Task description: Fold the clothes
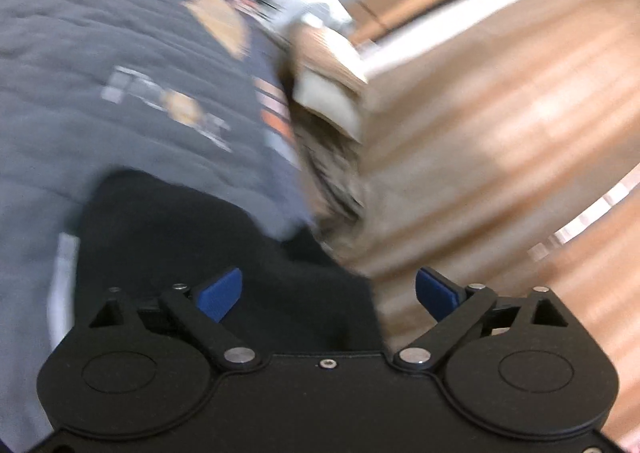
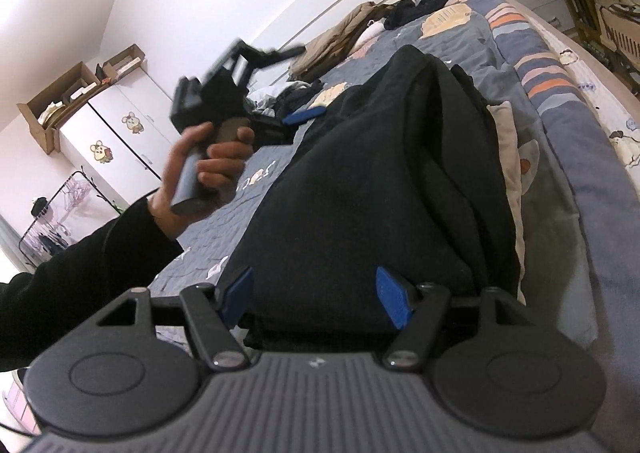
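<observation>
Here, a dark garment lies on the bed between two hand-held grippers.

At left, the left hand-held gripper (image 2: 298, 83) is raised over the quilt (image 2: 560, 141), jaws spread wide and empty. In the middle lies the black garment (image 2: 360, 181), loosely bunched. The right hand-held gripper (image 2: 316, 299) stands partly open around its near hem; whether the pads press is unclear. A one-sided pull could drag the bundle crooked. At right the bed edge is close, leaving little room; open quilt lies leftward.
</observation>
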`<action>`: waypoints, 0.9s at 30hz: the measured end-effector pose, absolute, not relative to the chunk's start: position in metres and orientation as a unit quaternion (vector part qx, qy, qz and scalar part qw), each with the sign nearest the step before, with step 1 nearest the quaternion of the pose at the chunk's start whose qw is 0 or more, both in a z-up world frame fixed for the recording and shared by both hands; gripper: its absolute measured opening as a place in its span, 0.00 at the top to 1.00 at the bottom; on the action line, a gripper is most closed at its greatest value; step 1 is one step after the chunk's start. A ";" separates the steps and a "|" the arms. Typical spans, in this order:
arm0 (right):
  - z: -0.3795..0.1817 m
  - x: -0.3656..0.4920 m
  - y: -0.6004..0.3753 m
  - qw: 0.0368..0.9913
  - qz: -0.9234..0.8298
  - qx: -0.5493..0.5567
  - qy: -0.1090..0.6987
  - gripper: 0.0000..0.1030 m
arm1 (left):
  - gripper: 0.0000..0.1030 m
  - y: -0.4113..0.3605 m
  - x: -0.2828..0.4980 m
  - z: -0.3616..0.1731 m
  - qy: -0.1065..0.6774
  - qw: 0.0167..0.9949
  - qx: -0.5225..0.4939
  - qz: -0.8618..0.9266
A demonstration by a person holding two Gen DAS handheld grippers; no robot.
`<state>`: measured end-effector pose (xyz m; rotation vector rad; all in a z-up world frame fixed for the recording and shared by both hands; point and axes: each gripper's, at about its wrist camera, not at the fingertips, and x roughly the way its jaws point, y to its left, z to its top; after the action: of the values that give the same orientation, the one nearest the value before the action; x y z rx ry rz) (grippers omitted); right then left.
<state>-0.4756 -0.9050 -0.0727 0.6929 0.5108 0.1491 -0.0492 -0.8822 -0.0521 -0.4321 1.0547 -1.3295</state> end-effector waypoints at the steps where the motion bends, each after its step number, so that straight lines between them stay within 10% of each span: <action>1: -0.073 -0.475 -0.905 0.906 0.072 0.334 0.248 0.34 | 0.06 -0.891 -0.058 -0.053 0.467 0.627 -0.175 -0.598; 27: -0.066 -0.477 -0.892 0.906 0.026 0.343 0.245 0.33 | 0.06 -0.914 -0.043 -0.033 0.417 0.753 -0.104 -0.498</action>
<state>-0.4769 -0.8915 -0.0665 0.7079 0.5061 0.0536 -0.0431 -0.9138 -0.0330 -0.2260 0.9099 -1.0866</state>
